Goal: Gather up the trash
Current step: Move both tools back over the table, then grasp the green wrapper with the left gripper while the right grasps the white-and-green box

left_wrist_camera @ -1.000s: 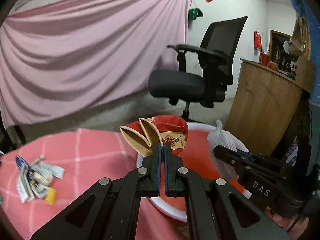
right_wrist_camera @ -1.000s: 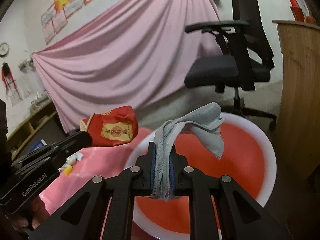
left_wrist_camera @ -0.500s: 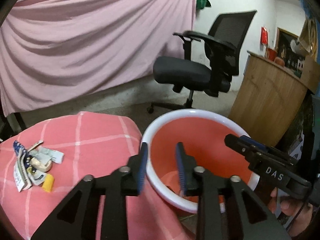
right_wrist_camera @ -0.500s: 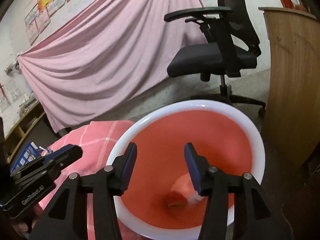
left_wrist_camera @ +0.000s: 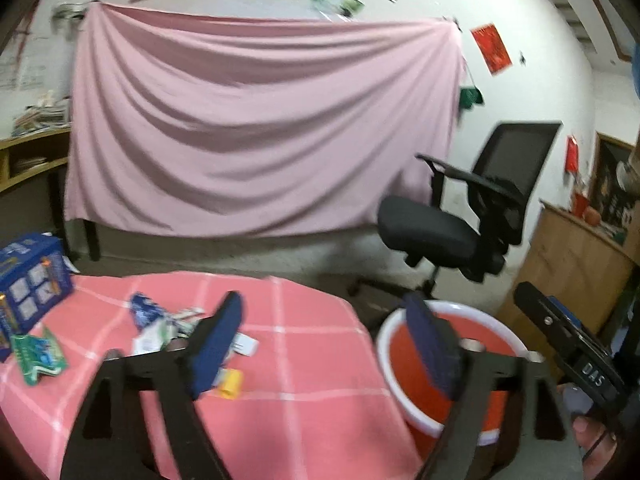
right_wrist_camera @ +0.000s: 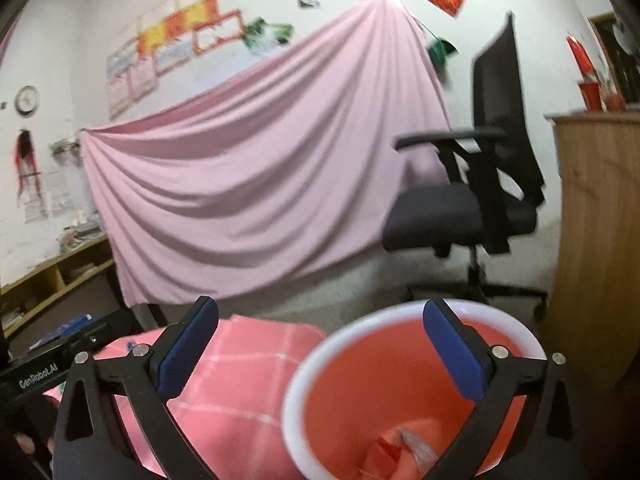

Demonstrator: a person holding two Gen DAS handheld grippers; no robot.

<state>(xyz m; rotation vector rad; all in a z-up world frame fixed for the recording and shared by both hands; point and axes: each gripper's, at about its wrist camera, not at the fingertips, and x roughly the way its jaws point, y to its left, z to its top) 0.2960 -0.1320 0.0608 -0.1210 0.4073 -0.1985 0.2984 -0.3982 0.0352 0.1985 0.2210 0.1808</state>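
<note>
both jaws are opening with nothing between them. the left gripper (left_wrist_camera: 328, 340) hangs over the pink checked tablecloth (left_wrist_camera: 312, 400) beside the round red plastic basin with a white rim (right_wrist_camera: 400, 360). the right gripper (right_wrist_camera: 320, 344) hovers above that basin, where crumpled red and pale trash (right_wrist_camera: 400, 452) lies at its bottom. small scattered wrappers (left_wrist_camera: 160, 324) remain on the cloth, left of the basin.

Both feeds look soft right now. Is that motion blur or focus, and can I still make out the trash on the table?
Left wrist view: smeared all over, like motion blur; the wrapper pile on the pink checked tablecloth shows only as blurry shapes. Right wrist view: softer still, fisheye-bent at the edges; the red bucket is readable, its contents vague.
</note>
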